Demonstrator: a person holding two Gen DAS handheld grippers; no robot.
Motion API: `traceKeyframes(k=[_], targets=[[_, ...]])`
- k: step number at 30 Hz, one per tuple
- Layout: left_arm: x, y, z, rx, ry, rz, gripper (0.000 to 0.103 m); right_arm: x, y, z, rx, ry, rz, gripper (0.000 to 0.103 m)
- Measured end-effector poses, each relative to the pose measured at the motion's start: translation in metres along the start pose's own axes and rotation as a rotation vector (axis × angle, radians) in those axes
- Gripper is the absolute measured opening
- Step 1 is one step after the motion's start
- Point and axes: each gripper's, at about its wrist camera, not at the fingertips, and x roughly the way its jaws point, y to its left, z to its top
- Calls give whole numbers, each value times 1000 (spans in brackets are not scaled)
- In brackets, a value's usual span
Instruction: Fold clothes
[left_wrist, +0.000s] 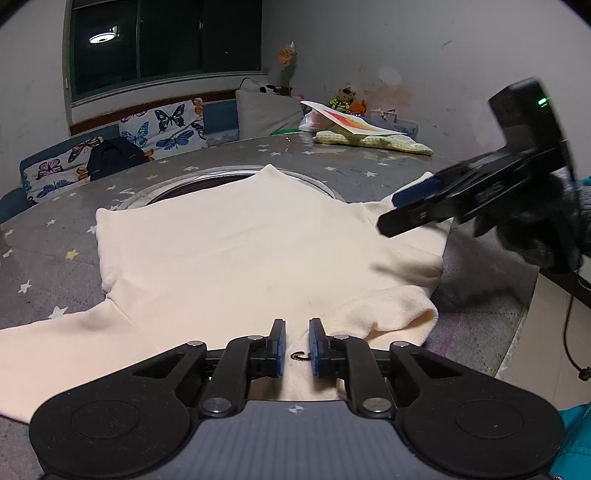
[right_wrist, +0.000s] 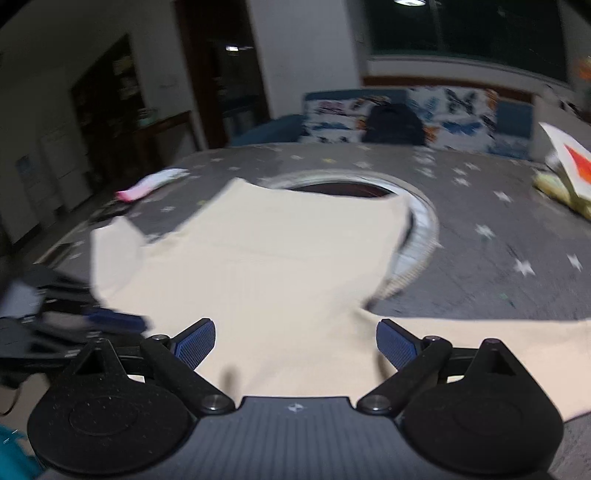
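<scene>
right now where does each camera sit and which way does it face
Left wrist: on the left tongs, over the shirt's near edge, facing the window wall; its own narrowly parted fingers show, plus the right tongs and a gloved hand.
Right wrist: on the right tongs, facing across the table toward the sofa; its own wide-open fingers and the left tongs show, blurred.
Shared: shirt, table, sofa.
</scene>
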Motion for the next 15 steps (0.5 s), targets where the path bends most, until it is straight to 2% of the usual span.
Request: traceKeyframes(k=[4, 8, 12, 15], targets=[[0, 0, 1, -3, 4, -2, 16, 2, -14, -11, 42, 10, -62, 96], [3, 0, 3, 1, 8, -3, 19, -9, -15, -3, 41, -62, -106, 96], [3, -2, 2, 4, 9, 5, 21, 0, -21, 3, 2, -63, -279, 96], [3, -2, 2, 11, 6, 11, 22, 8, -33, -2, -16, -37, -375, 96]])
